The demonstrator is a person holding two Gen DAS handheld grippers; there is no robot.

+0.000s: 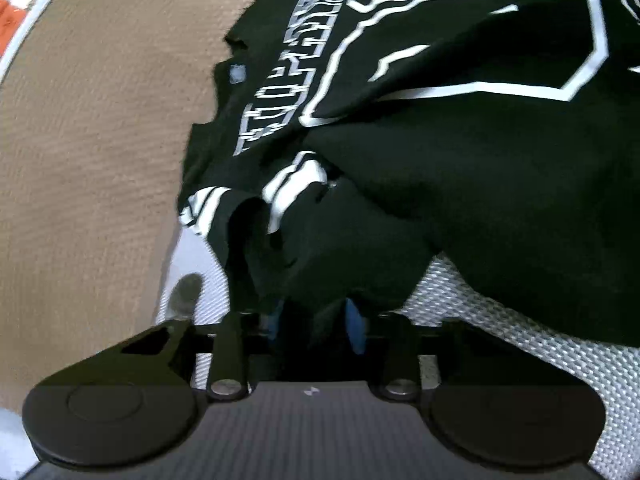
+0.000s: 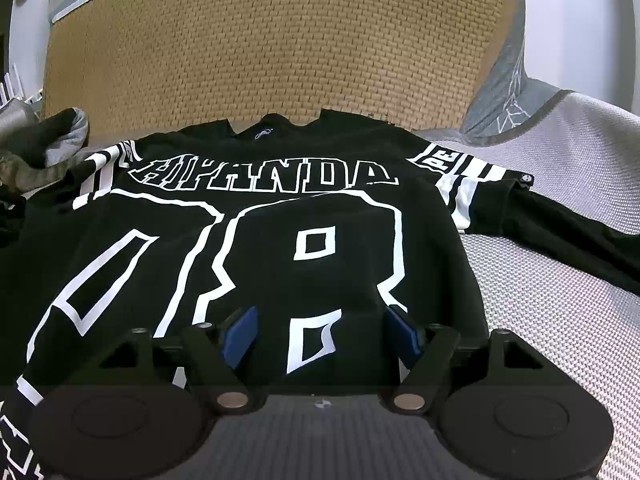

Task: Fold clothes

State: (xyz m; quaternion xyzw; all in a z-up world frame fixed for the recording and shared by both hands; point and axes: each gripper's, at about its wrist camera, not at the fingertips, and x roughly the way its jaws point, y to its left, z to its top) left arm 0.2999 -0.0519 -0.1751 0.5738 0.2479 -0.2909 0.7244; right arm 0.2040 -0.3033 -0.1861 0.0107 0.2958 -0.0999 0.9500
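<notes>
With the left claw (image 1: 312, 320) clenched on the black white-lettered jersey's (image 2: 280, 220) sleeve, fold inward while the released right claw (image 2: 320, 336) steadies the body.

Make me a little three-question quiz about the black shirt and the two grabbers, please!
1. True or false: the black shirt lies with its big white number facing up.
2. Which gripper has black cloth bunched between its blue pads? A) the left gripper B) the right gripper C) neither
3. Fill the gap: the shirt lies on a ______ mesh sheet.

Key
1. True. The white word and number show on top.
2. A. The left gripper's pads sit close together on a fold of the shirt; the right gripper's jaws stand wide apart above the shirt and hold nothing.
3. White.
</notes>
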